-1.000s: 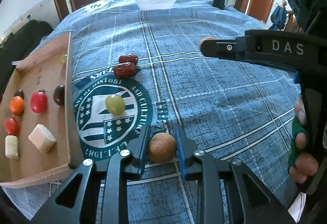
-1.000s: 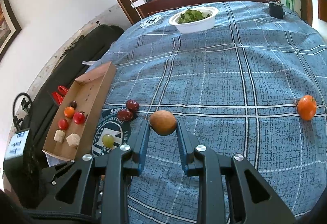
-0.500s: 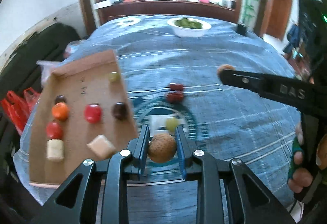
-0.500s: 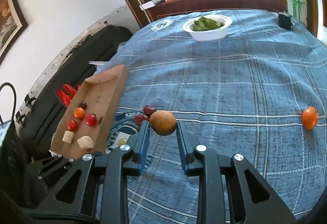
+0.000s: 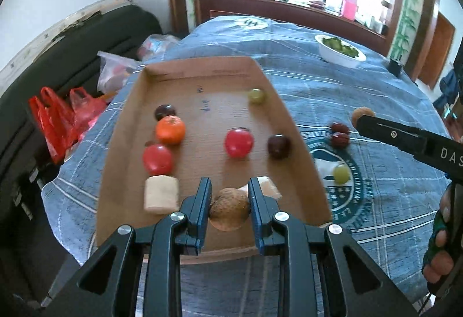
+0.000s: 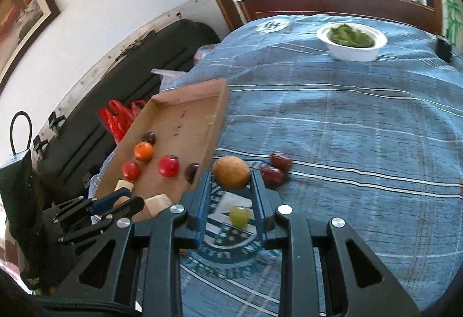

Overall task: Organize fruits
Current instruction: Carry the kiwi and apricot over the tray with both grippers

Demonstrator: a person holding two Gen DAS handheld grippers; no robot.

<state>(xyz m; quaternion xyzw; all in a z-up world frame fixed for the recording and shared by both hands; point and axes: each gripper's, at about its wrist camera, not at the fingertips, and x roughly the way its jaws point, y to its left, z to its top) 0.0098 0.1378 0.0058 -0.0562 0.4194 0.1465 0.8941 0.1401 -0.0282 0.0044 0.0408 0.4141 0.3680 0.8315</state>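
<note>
My left gripper (image 5: 229, 195) is shut on a rough brown round fruit (image 5: 229, 213) and hangs over the near end of the cardboard tray (image 5: 202, 76). In the tray lie an orange fruit (image 5: 170, 130), two red tomatoes (image 5: 239, 142), dark plums (image 5: 278, 146), a green grape (image 5: 256, 95) and pale cubes (image 5: 161, 194). My right gripper (image 6: 230, 181) is shut on a smooth brown round fruit (image 6: 230, 173), held above the blue cloth just right of the tray (image 6: 185, 102). Two red dates (image 6: 275, 169) and a green grape (image 6: 239, 215) lie on the cloth.
A white bowl of greens (image 6: 351, 40) stands at the far side of the blue checked tablecloth (image 6: 361, 143). Red plastic bags (image 5: 62, 120) and a dark sofa (image 5: 72, 56) are left of the table. A small dark object (image 6: 444, 49) sits near the far right edge.
Both grippers have swung left with their brown fruits. The left one now sits over the tray instead of the cloth, and the right one has come up beside the tray.
</note>
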